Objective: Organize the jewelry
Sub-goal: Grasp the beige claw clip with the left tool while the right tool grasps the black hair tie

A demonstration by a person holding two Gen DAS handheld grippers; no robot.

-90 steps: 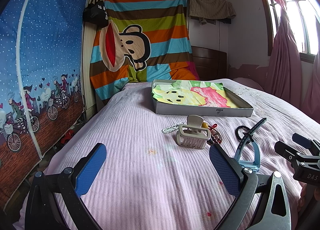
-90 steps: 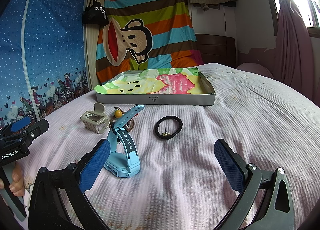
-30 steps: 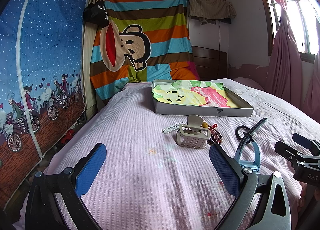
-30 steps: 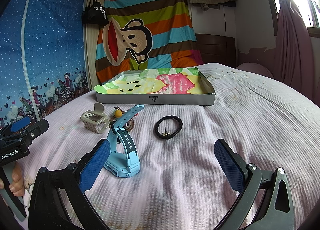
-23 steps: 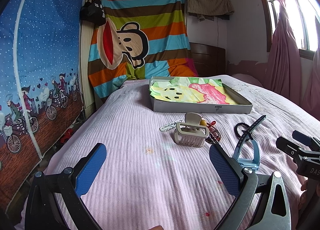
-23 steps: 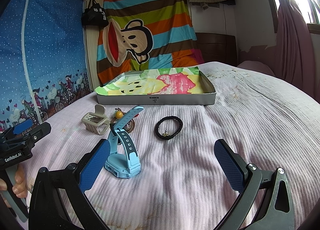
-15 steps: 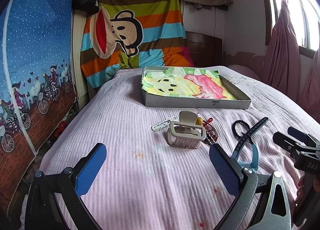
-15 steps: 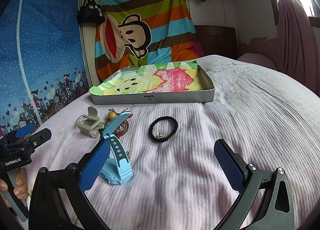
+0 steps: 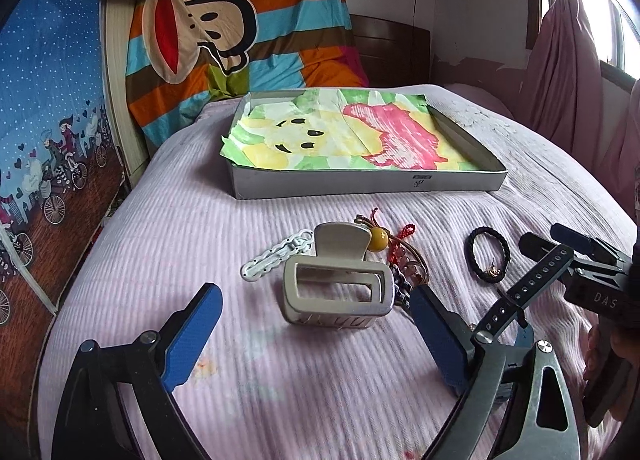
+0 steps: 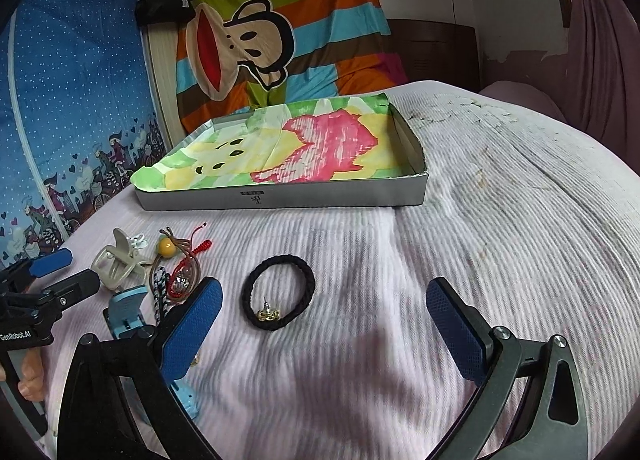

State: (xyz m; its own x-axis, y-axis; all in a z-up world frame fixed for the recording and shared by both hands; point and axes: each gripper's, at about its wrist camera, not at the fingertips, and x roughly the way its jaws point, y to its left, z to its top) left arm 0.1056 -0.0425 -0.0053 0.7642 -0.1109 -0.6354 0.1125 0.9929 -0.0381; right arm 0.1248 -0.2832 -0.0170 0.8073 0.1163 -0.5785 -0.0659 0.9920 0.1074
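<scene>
Left tongs [image 9: 316, 336] spread wide, jaws just narrowed slightly, pinching nothing — the grey hair claw [image 9: 336, 284] sits on the bed [image 9: 280, 400] just ahead of the gap. Right tongs [image 10: 324, 324] likewise spread and slightly narrowed, empty, the black hair tie [image 10: 279, 292] lying ahead between the pads. The paper-lined tray [image 10: 340, 195] stands farther up the bed toward the headboard; beaded bracelets [image 10: 180, 268] lie beside the claw.

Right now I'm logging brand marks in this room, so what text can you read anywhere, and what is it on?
"GenRobot.AI": on the left gripper's black body.
"DAS", cut off: on the right gripper's body.
White Chinese characters on the black bag: too blurred to read.
Small logo label on the tray's front wall: too small to read.
Nothing else legible.
</scene>
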